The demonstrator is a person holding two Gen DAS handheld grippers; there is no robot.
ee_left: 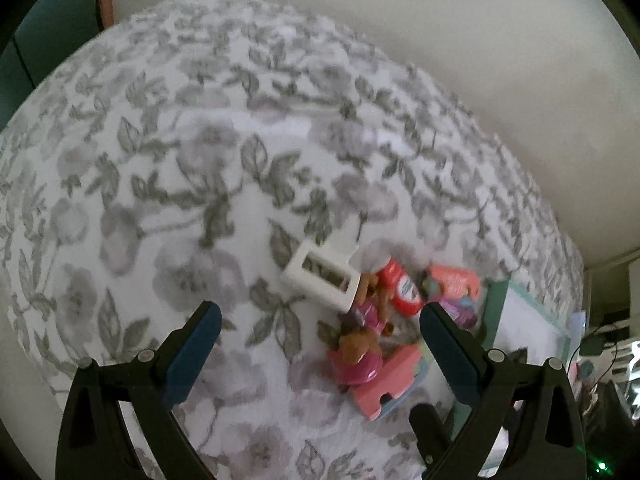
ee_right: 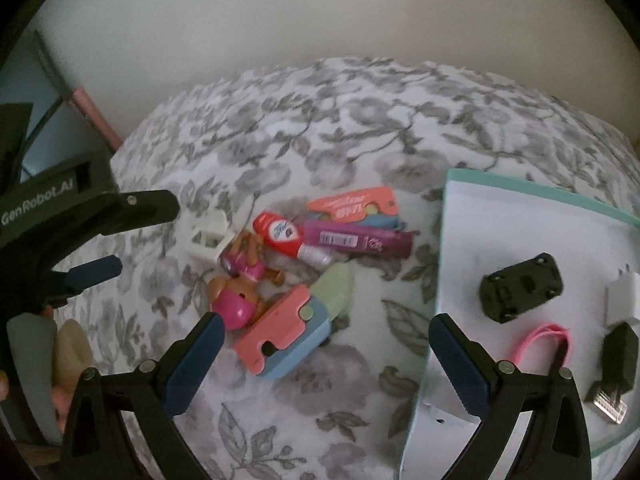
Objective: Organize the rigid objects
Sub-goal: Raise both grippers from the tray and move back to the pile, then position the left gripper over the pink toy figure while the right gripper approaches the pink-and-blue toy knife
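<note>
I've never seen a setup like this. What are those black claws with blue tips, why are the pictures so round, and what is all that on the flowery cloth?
The claws are hand-held grippers; a person carries one in each hand. Each picture comes from a wide-angle camera on one gripper, hence the bulge. The left gripper and right gripper are both open, holding nothing. On the floral bedspread lies a pile: a puppy figurine, a red tube, a purple tube, a white plastic frame. A white tray holds a black toy car.
</note>
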